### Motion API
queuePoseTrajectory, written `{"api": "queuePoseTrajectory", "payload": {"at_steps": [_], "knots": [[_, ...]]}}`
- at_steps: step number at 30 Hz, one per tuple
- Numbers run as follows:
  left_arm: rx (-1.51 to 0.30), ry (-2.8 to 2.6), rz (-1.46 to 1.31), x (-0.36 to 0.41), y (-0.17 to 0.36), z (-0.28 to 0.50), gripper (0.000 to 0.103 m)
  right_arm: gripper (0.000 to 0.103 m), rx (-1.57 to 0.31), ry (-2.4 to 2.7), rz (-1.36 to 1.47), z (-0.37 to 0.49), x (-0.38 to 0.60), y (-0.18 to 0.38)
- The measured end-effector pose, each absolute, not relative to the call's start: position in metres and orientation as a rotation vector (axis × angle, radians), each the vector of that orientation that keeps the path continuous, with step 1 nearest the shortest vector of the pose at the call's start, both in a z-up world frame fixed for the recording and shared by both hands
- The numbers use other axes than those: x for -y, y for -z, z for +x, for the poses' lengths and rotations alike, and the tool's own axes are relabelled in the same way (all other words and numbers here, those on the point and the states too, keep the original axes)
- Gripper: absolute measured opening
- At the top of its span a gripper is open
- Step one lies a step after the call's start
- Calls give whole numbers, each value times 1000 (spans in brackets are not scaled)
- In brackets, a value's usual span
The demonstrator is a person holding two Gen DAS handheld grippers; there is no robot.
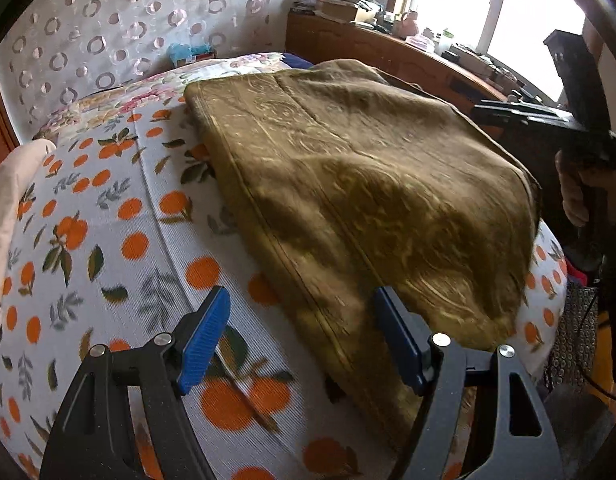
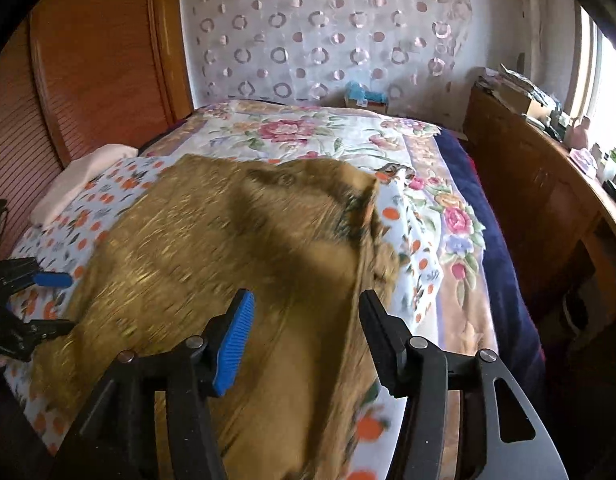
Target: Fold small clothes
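An olive-brown patterned cloth lies spread over a white sheet printed with oranges, on a bed. My left gripper hovers open over the cloth's near left edge; its right finger is above the fabric and its left finger above the sheet. Nothing is between its pads. In the right wrist view the same cloth is rumpled and blurred. My right gripper stands open just above it near its right border, and the pads do not press on it. The left tool's blue pad shows at the left edge.
A floral bedspread covers the far bed. A pale pink cloth lies at the sheet's left. A cluttered wooden dresser runs along the right under a window. A hand holds the right tool beside the bed.
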State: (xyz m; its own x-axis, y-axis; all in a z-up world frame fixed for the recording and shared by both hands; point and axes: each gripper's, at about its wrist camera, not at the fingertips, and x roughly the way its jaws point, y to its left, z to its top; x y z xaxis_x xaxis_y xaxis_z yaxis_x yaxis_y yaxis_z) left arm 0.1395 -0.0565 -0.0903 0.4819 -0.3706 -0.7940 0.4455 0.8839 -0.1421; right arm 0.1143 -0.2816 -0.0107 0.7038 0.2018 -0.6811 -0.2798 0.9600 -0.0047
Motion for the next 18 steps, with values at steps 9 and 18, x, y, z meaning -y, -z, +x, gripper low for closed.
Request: {"api": "queuePoseTrajectory", "payload": {"at_steps": [9,18], "knots": [[-978,604,50,61,88,116,47,60,-761,-289,-66,78,284,19],[-882,688,-12,63,40,121,6,65,-770,-337,-59,73,277,17]]}}
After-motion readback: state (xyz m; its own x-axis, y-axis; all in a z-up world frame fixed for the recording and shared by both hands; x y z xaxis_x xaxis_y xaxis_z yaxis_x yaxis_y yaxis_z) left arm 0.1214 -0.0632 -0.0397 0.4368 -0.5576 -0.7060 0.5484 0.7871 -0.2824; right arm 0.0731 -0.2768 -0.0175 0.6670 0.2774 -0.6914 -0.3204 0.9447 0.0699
